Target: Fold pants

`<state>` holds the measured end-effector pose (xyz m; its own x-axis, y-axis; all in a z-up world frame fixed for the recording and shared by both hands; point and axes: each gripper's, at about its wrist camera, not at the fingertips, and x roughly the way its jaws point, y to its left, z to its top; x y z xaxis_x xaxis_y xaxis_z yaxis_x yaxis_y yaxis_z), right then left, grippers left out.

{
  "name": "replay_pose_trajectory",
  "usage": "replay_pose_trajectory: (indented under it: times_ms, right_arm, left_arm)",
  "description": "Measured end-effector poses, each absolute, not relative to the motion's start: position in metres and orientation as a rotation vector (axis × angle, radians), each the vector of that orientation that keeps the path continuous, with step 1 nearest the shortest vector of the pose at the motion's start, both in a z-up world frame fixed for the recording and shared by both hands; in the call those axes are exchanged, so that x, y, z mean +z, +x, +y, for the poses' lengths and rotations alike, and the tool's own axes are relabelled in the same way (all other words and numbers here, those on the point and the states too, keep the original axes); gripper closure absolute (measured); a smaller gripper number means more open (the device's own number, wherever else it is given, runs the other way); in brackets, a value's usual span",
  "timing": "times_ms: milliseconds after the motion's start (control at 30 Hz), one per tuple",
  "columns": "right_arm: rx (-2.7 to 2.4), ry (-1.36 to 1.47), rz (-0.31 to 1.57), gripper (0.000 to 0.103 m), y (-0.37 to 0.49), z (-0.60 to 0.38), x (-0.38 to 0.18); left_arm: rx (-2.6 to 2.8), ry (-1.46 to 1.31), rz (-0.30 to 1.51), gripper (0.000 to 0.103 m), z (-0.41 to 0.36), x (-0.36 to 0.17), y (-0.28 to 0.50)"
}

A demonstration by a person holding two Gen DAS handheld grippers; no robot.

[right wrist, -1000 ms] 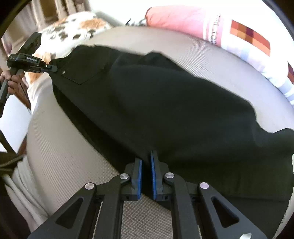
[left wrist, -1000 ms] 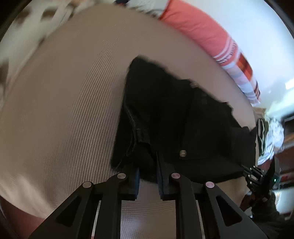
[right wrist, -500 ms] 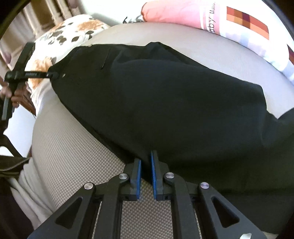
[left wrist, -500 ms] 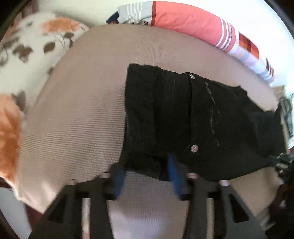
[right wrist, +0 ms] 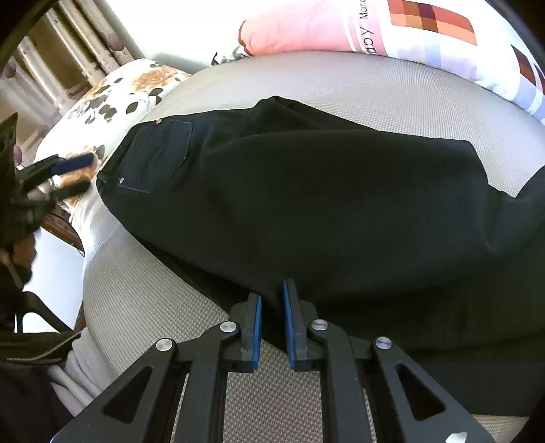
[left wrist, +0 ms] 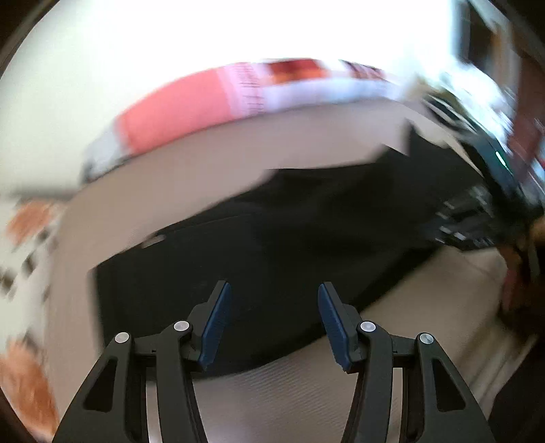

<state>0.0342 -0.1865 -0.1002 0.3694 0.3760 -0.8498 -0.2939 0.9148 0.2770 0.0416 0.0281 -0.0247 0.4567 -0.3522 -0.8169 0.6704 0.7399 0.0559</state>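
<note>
Premises are a private home, most likely a bedroom. The work surface is a bed with a beige woven-textured cover (right wrist: 374, 92), soft and rounded at its edges, and along its far side lies a long pink and white pillow printed with orange and maroon squares (right wrist: 391, 30). A white cushion with an orange and brown flower print (right wrist: 115, 98) sits at the bed's far left corner, with pale turned wooden spindles (right wrist: 44, 61), apparently part of the furniture, standing behind it.

Left view motion-blurred, background overexposed; right view sharp, daylit.
</note>
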Motion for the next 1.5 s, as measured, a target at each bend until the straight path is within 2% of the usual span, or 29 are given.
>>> replay_pose_trajectory:
  times_ms: [367,433,467,500,600,633,1033,1200,1333,1400,1467,1500]
  right_arm:
    - [0.438,0.122,1.108,0.090,0.038,-0.191,-0.091]
    - [0.442,0.135,1.105,0.090,0.040,-0.193,-0.090]
    - [0.445,0.138,1.104,0.089,0.040,-0.194,-0.088]
    - [0.446,0.137,1.104,0.088,0.040,-0.194,-0.087]
    - [0.434,0.163,1.093,0.074,0.036,-0.206,-0.081]
    - [0.425,0.208,1.076,0.071,0.034,-0.220,-0.079]
    - [-0.122,0.762,0.924,0.070,-0.020,-0.466,-0.107]
    - [-0.203,0.913,0.860,0.071,-0.035,-0.523,-0.120]
    - [-0.209,0.992,0.800,0.075,-0.023,-0.540,-0.126]
    - [-0.215,1.015,0.772,0.080,-0.011,-0.549,-0.129]
    - [-0.220,1.033,0.763,0.093,-0.002,-0.552,-0.131]
    - [-0.224,1.038,0.772,0.094,0.004,-0.555,-0.131]
  left_arm:
    - [-0.876,0.601,0.895,0.049,-0.107,-0.086,0.022]
    - [-0.877,0.609,0.911,0.059,-0.121,-0.096,0.024]
    - [-0.873,0.604,0.915,0.076,-0.123,-0.099,0.024]
    - [-0.852,0.601,0.917,0.085,-0.128,-0.102,0.026]
    - [-0.833,0.542,0.951,0.094,-0.124,-0.103,0.036]
    - [-0.829,0.512,0.963,0.095,-0.121,-0.101,0.039]
    - [-0.792,0.409,0.995,0.095,-0.105,-0.099,0.039]
    - [-0.780,0.373,1.017,0.095,-0.103,-0.101,0.042]
    - [-0.768,0.350,1.034,0.095,-0.102,-0.103,0.044]
    - [-0.761,0.350,1.035,0.094,-0.103,-0.104,0.044]
    - [-0.756,0.350,1.035,0.094,-0.103,-0.104,0.043]
    - [-0.754,0.347,1.036,0.094,-0.103,-0.105,0.043]
